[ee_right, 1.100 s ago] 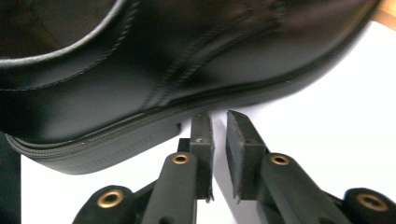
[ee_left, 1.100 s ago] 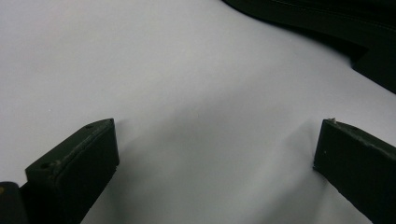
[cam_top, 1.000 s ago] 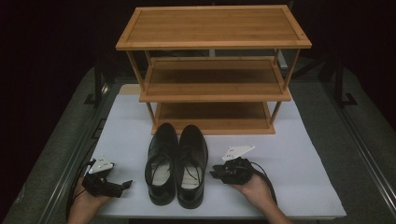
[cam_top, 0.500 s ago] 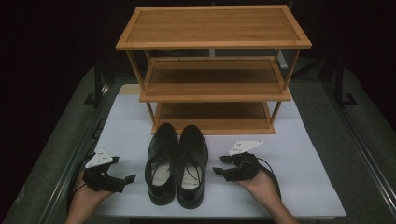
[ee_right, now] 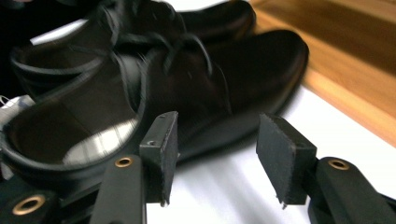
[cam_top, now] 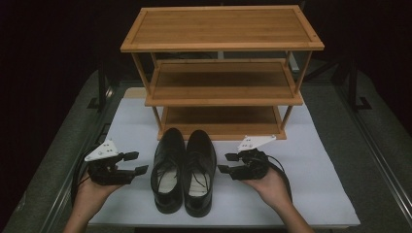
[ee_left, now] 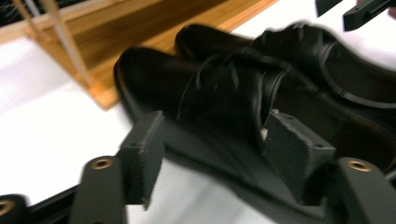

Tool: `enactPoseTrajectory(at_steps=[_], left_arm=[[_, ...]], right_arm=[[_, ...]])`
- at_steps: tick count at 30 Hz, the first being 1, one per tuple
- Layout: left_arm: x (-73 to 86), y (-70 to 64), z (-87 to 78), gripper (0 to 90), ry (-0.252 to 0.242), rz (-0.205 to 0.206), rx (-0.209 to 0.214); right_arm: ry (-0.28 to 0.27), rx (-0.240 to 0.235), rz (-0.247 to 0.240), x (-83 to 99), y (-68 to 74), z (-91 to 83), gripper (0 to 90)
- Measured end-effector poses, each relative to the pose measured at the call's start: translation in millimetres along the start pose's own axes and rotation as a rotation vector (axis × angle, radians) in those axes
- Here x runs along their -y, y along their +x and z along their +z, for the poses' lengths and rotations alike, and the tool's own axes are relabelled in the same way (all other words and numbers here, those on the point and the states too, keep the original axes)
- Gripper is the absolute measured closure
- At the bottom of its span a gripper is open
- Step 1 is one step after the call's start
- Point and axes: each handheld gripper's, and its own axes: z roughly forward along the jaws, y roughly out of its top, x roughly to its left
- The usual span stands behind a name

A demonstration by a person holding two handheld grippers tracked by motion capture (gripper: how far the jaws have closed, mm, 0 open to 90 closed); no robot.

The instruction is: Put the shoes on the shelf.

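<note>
The left gripper [cam_top: 135, 163] had its fingers apart beside the left shoe [cam_top: 167, 174]; the right gripper [cam_top: 228, 163], fingers likewise apart, flanked the right shoe [cam_top: 199, 170].

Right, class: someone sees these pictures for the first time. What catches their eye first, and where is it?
A pair of black lace-up shoes stands side by side on the white mat, toes toward the three-tier bamboo shoe rack behind them. Flanking the pair, the left gripper and the right gripper point inward at the shoes, jaws open and touching nothing.
</note>
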Motion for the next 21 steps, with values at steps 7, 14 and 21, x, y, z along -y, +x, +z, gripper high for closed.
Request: enactPoseTrajectory(at_steps=[7, 14, 21], left_arm=[[-17.7, -2.4, 12.5, 47.3, -0.004, 0.027, 0.036], [-24.8, -1.0, 27.9, 47.5, -0.004, 0.031, 0.062], [-18.3, -1.1, 39.1, 47.5, 0.011, 0.028, 0.067]], right_arm=[[-0.009, -0.042, -0.023, -19.3, 9.6, 9.9, 46.8], [-0.012, -0.081, -0.029, -33.7, 14.9, 23.8, 46.2], [-0.009, -0.099, -0.020, -34.5, 15.2, 33.2, 45.0]])
